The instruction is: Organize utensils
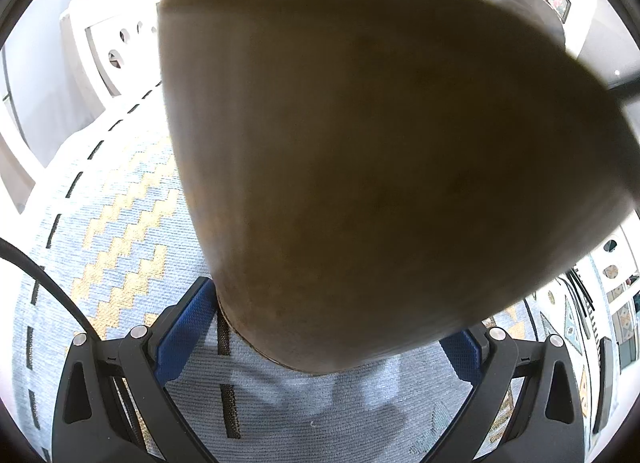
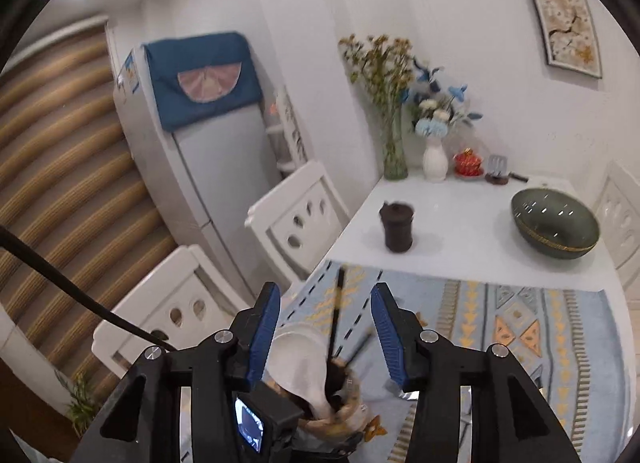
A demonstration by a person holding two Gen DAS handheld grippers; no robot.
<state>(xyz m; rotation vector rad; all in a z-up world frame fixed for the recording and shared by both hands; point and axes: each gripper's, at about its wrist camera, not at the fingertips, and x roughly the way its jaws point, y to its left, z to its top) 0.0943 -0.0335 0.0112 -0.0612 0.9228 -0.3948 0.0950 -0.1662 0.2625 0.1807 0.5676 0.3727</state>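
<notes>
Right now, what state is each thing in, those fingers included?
Brown utensil holder: gripped, holding utensils.
Left fingers: wide, clasping it.
Right fingers: open, nothing between them.
White spoon: standing in the holder.
Dark chopsticks: leaning in the holder.
Dark jar: upright, lid on.
Green bowl: upright, looks empty.

Left wrist view is mostly blocked by a blurred brown holder; its rim is cut off. In the right wrist view, the white spoon and dark sticks are smeared, lower ends hidden.
</notes>
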